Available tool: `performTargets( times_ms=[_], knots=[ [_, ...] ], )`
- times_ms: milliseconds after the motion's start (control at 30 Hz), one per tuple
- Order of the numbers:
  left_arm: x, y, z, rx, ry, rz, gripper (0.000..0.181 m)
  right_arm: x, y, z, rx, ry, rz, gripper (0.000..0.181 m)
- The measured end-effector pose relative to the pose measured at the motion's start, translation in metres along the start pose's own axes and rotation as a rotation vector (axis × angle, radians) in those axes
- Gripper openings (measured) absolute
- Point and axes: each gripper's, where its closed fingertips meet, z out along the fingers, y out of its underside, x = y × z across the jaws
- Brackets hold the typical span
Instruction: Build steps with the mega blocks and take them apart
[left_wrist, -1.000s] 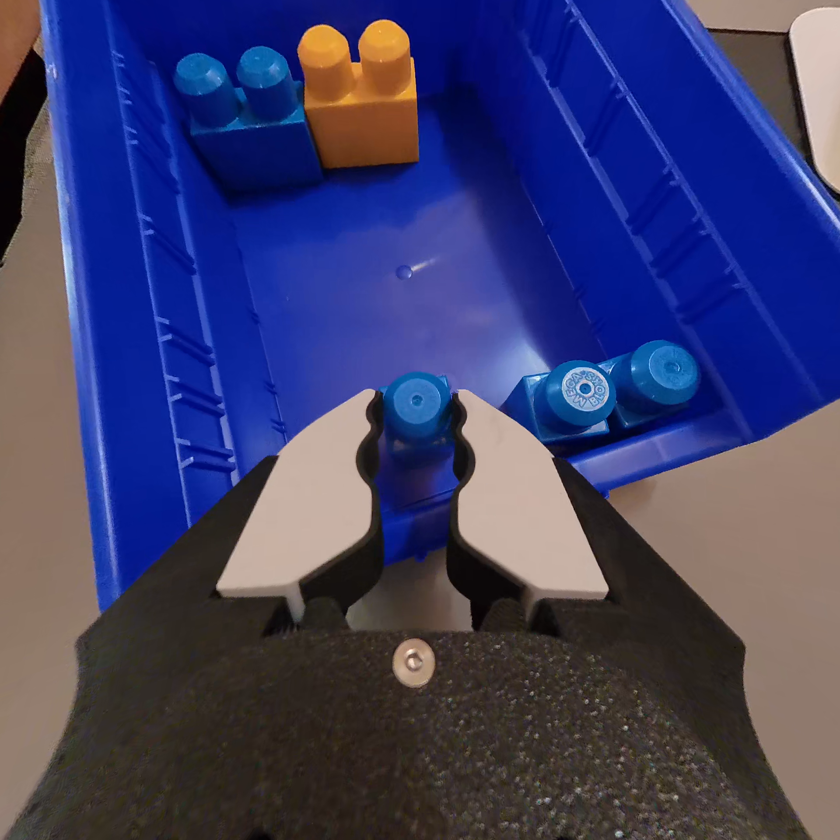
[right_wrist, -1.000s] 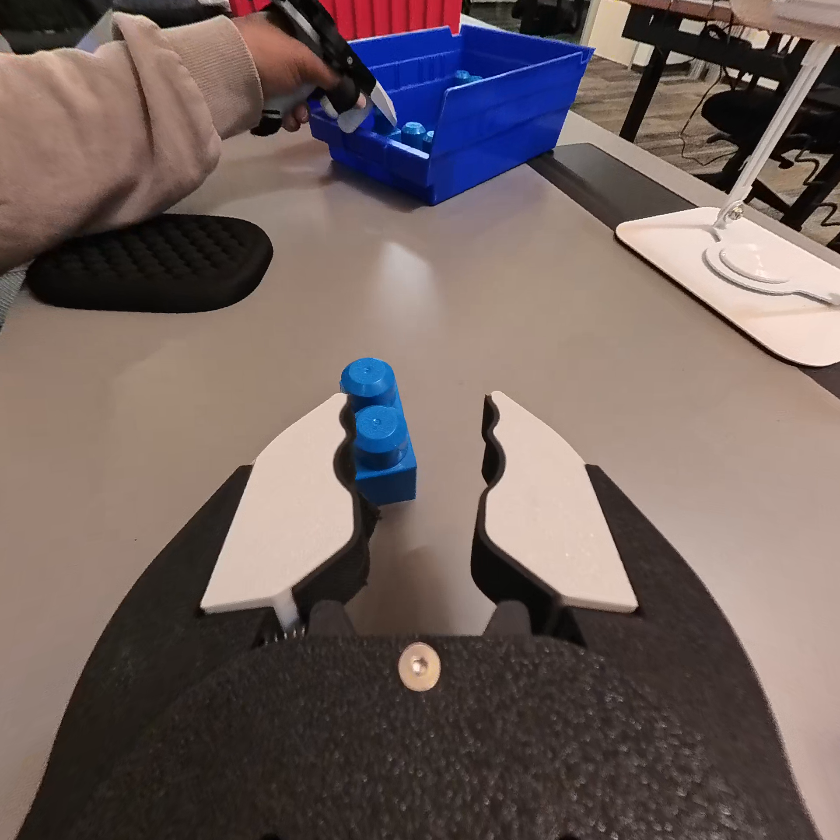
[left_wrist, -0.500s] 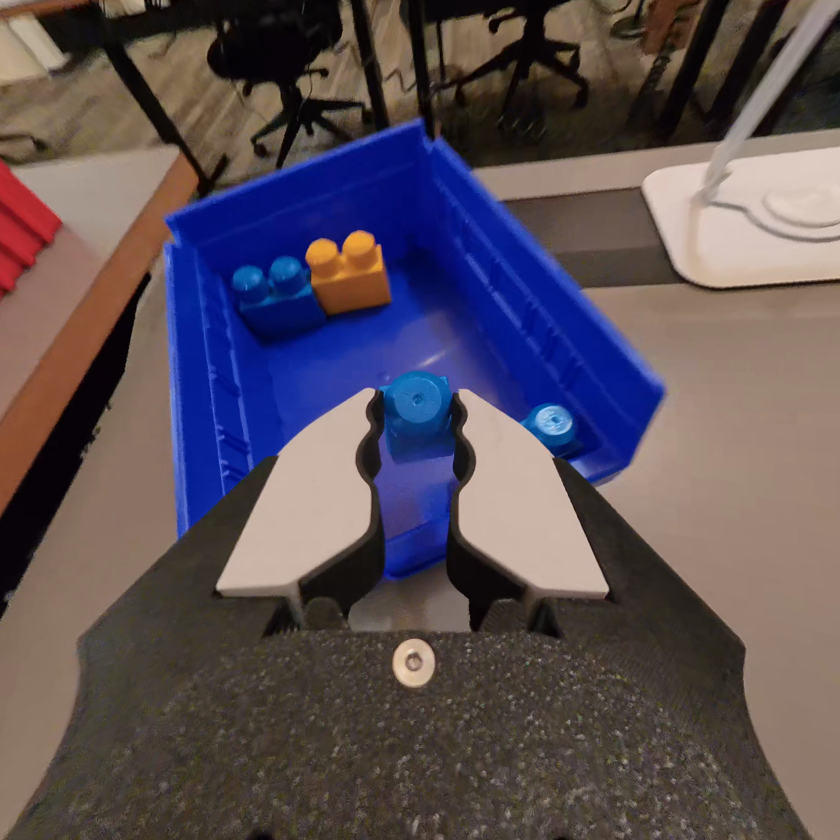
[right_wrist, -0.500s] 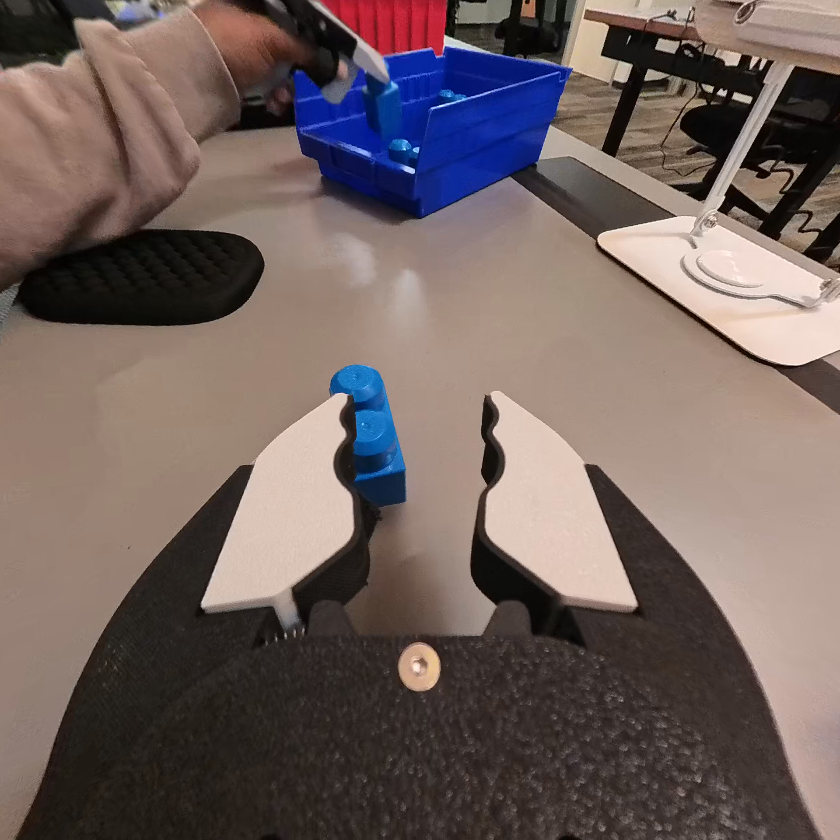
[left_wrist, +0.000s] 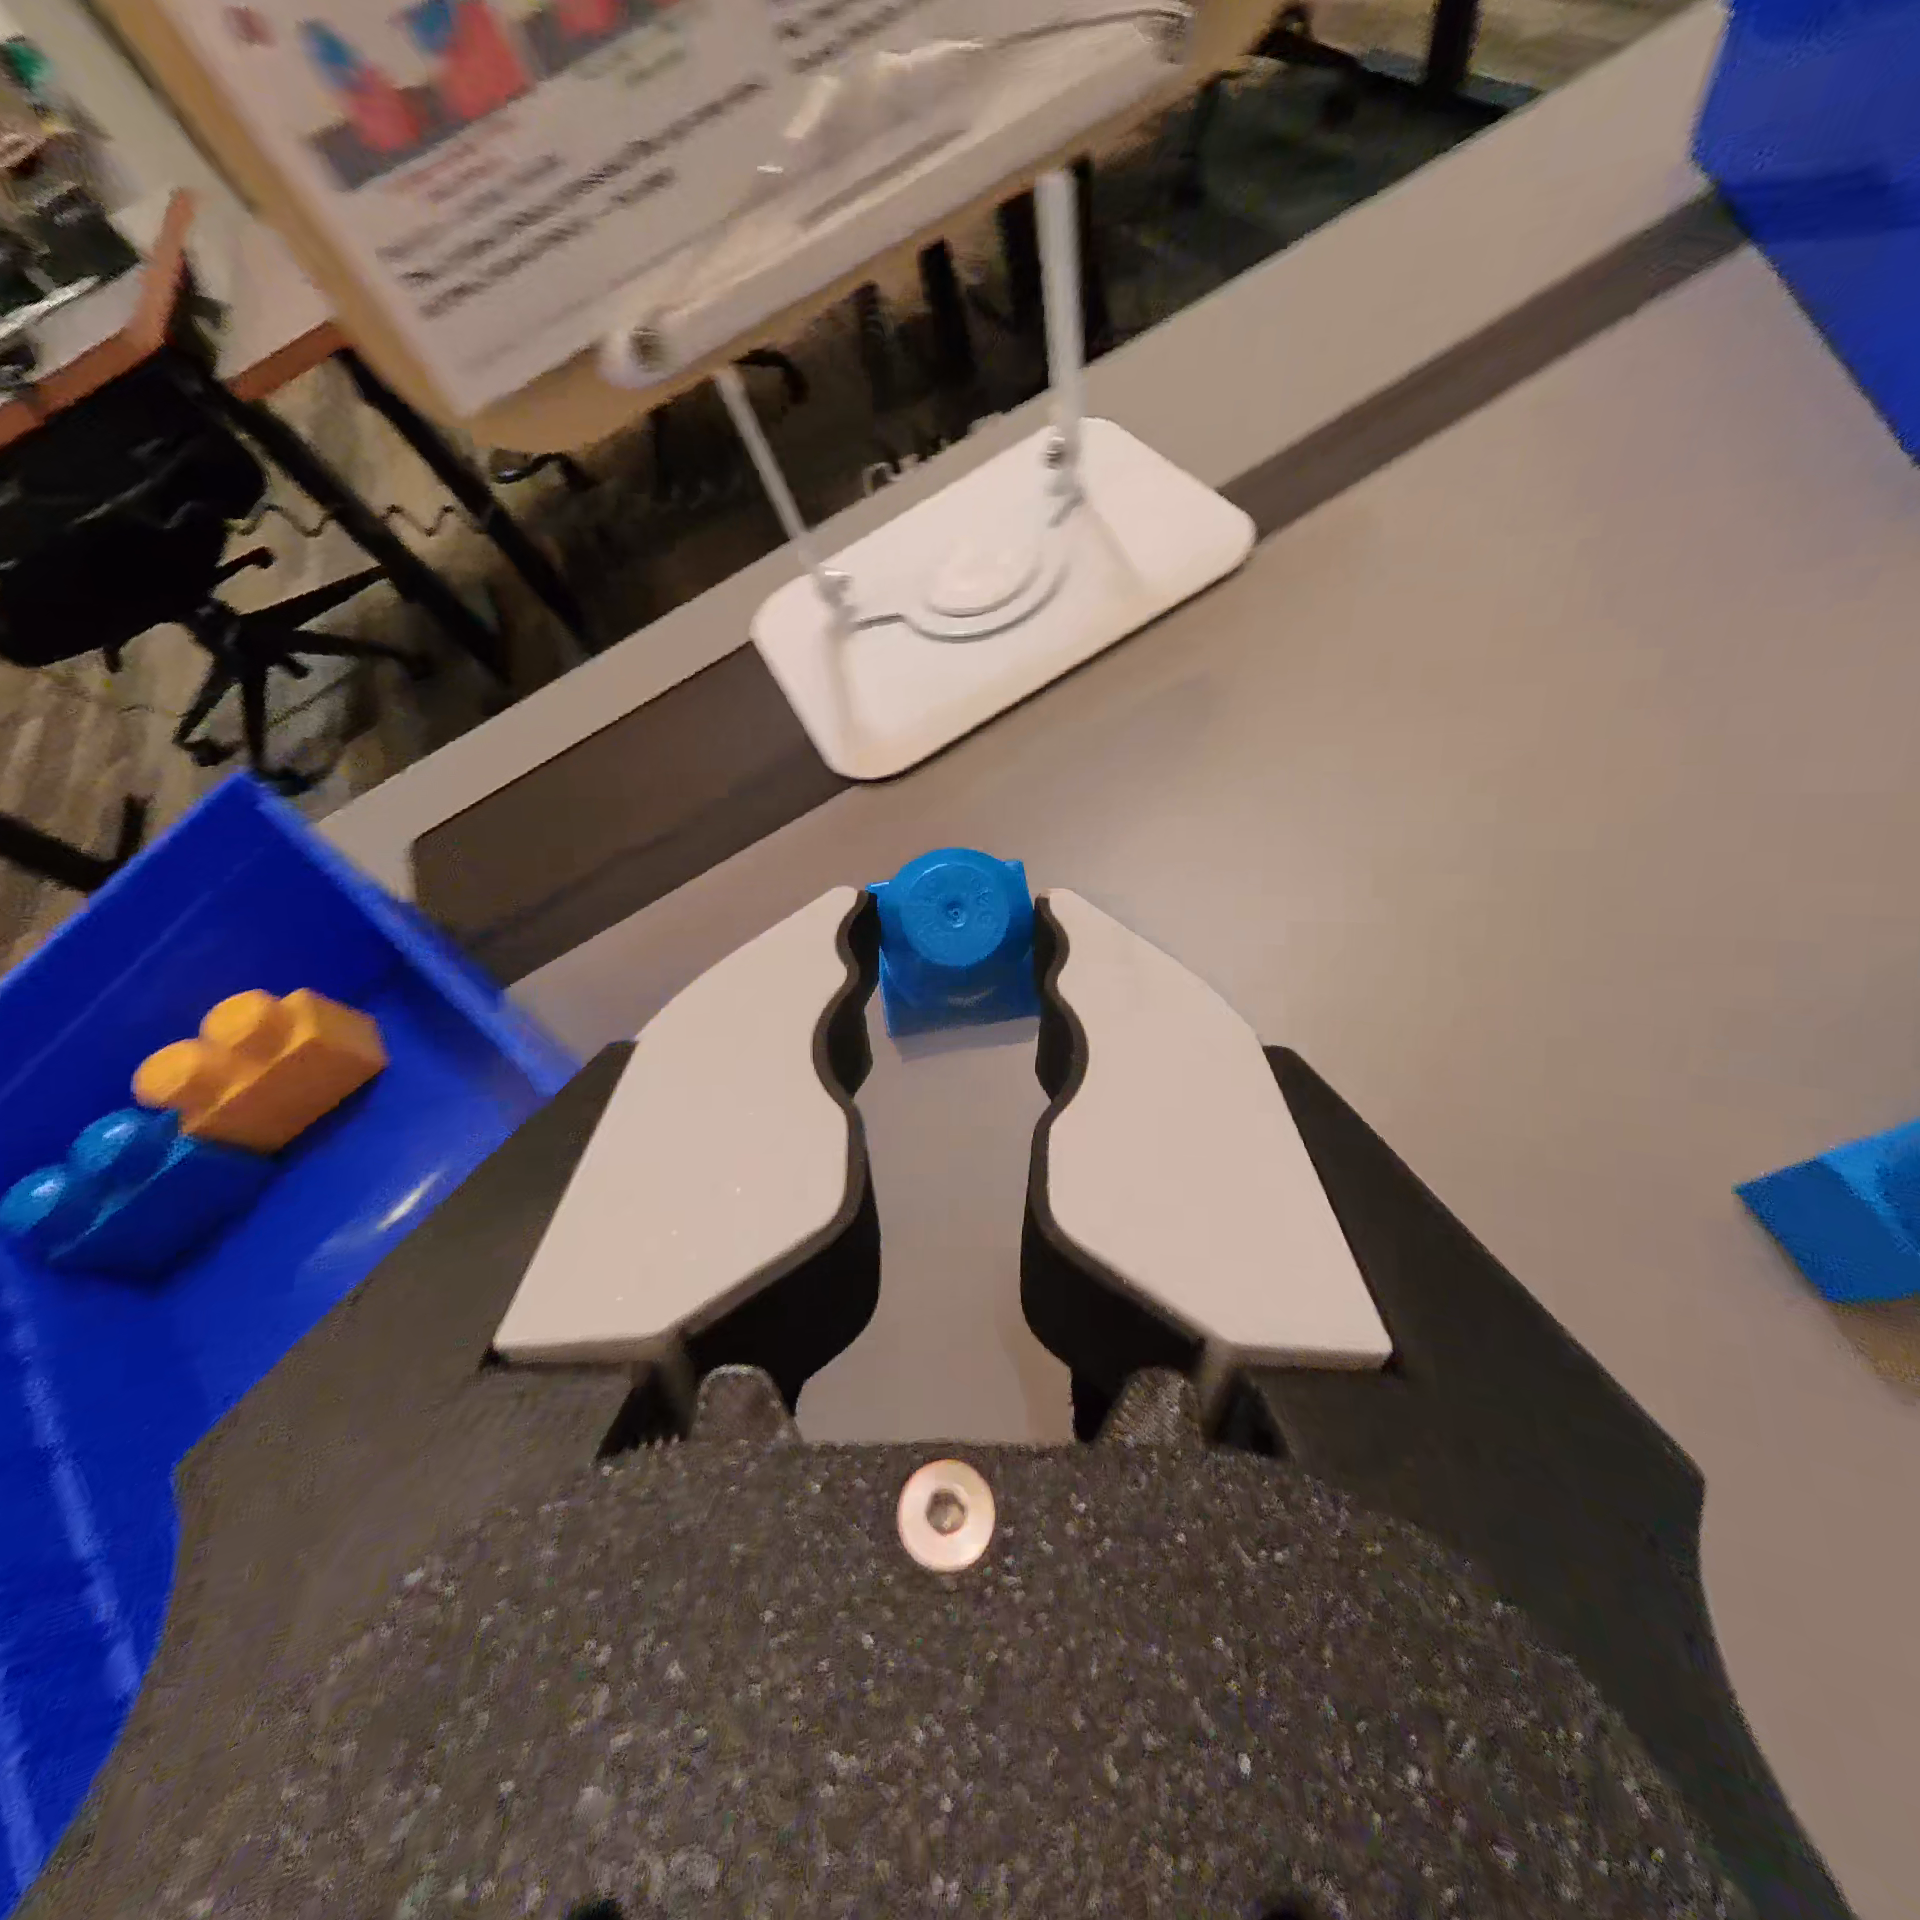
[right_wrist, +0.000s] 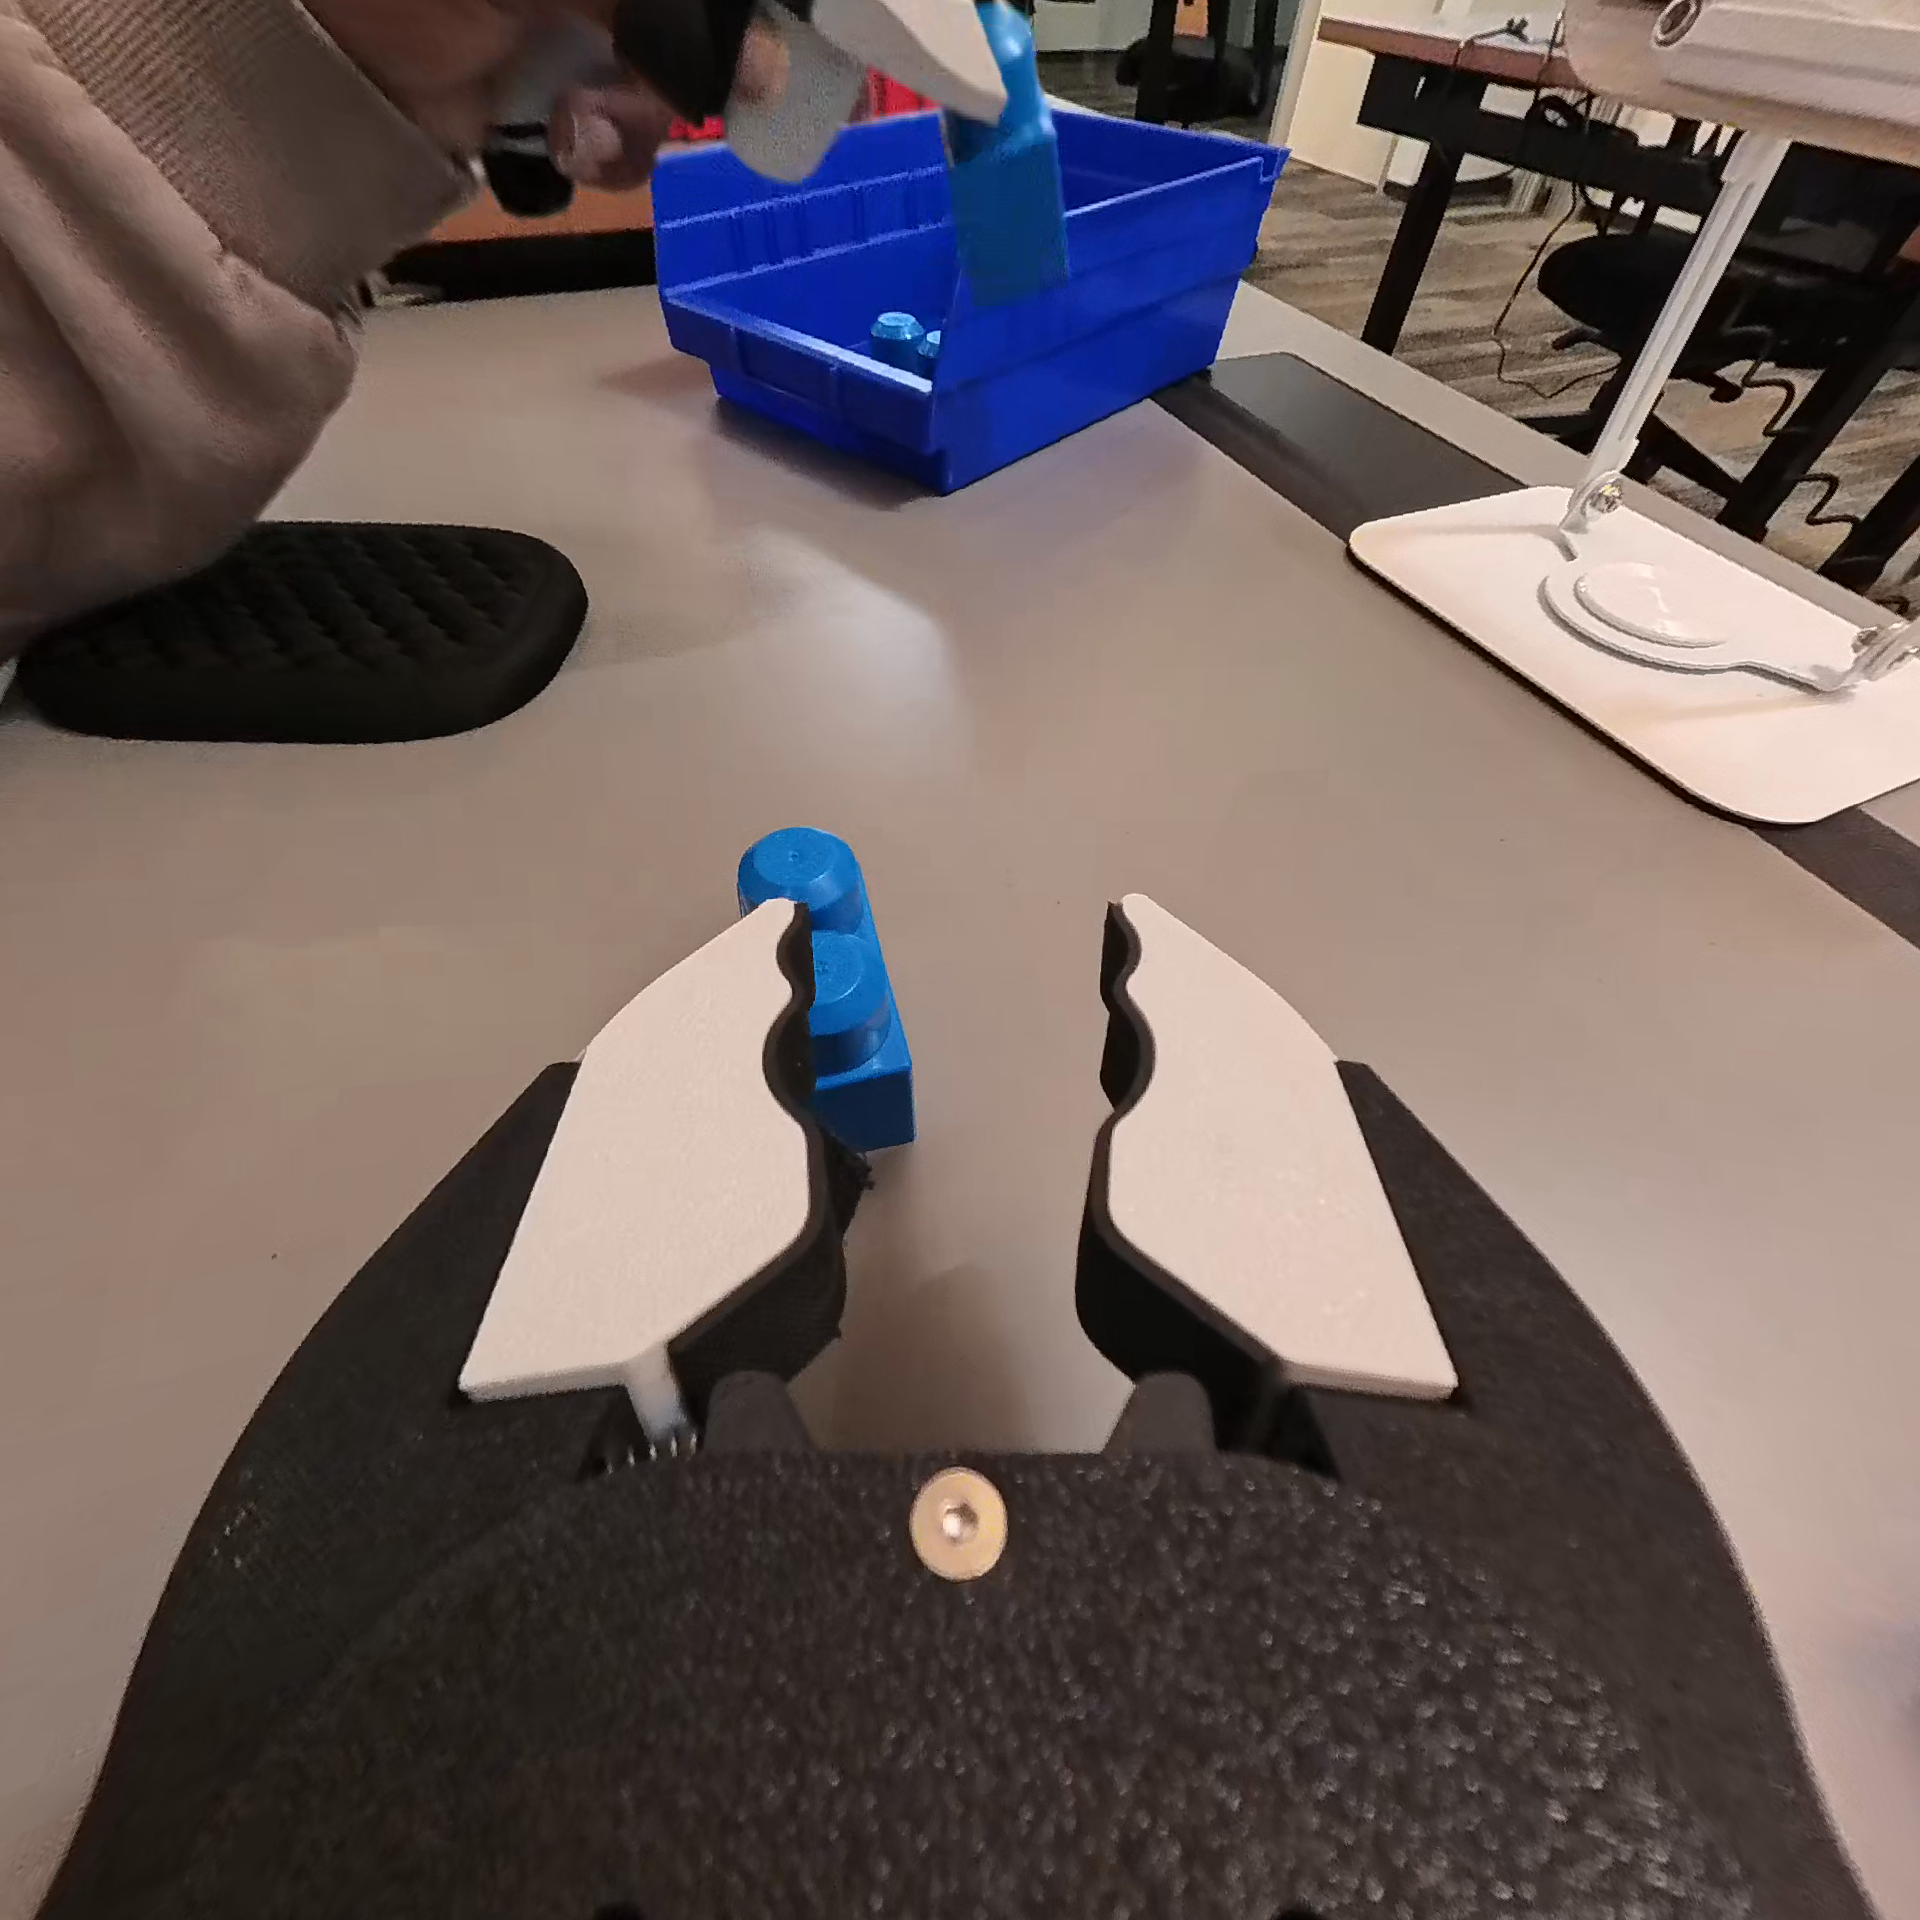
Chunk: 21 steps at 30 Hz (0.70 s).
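Left wrist view: left gripper (left_wrist: 954, 935) w/ grey-faced black fingers is clamping a blue plastic two-stud block (left_wrist: 953, 951) at its tips, jaws nearly closed on it, carried in the air over the grey tabletop (left_wrist: 1455, 831); a blue plastic bin (left_wrist: 62, 1403) at lower left is holding an orange block (left_wrist: 265, 1065) and a second blue block (left_wrist: 125, 1195), w/ a white lamp base (left_wrist: 1003, 613) beyond. Right wrist view: right gripper (right_wrist: 951, 914) is sitting wide open, gripping nothing, its left finger touching a blue two-stud block on the table (right_wrist: 847, 997), right finger well apart from it; far off, the left gripper is dangling its block above the bin, beside a black textured pad (right_wrist: 301, 634).
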Motion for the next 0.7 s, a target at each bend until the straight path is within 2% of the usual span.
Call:
performTargets(
  times_ms=[300, 633, 700],
  knots=[
    [0.101, 0.014, 0.042, -0.071, 0.287, 0.017, 0.028, -0.003, 0.003, 0.001, -0.017, -0.014, -0.013, 0.053],
    [0.155, 0.044, 0.056, -0.152, 0.499, -0.081, 0.028, -0.009, 0.010, 0.005, -0.057, -0.038, -0.032, 0.053],
    [0.162, 0.048, 0.056, -0.153, 0.540, -0.098, 0.035, -0.012, 0.013, 0.007, -0.075, -0.047, -0.041, 0.053]
  ],
)
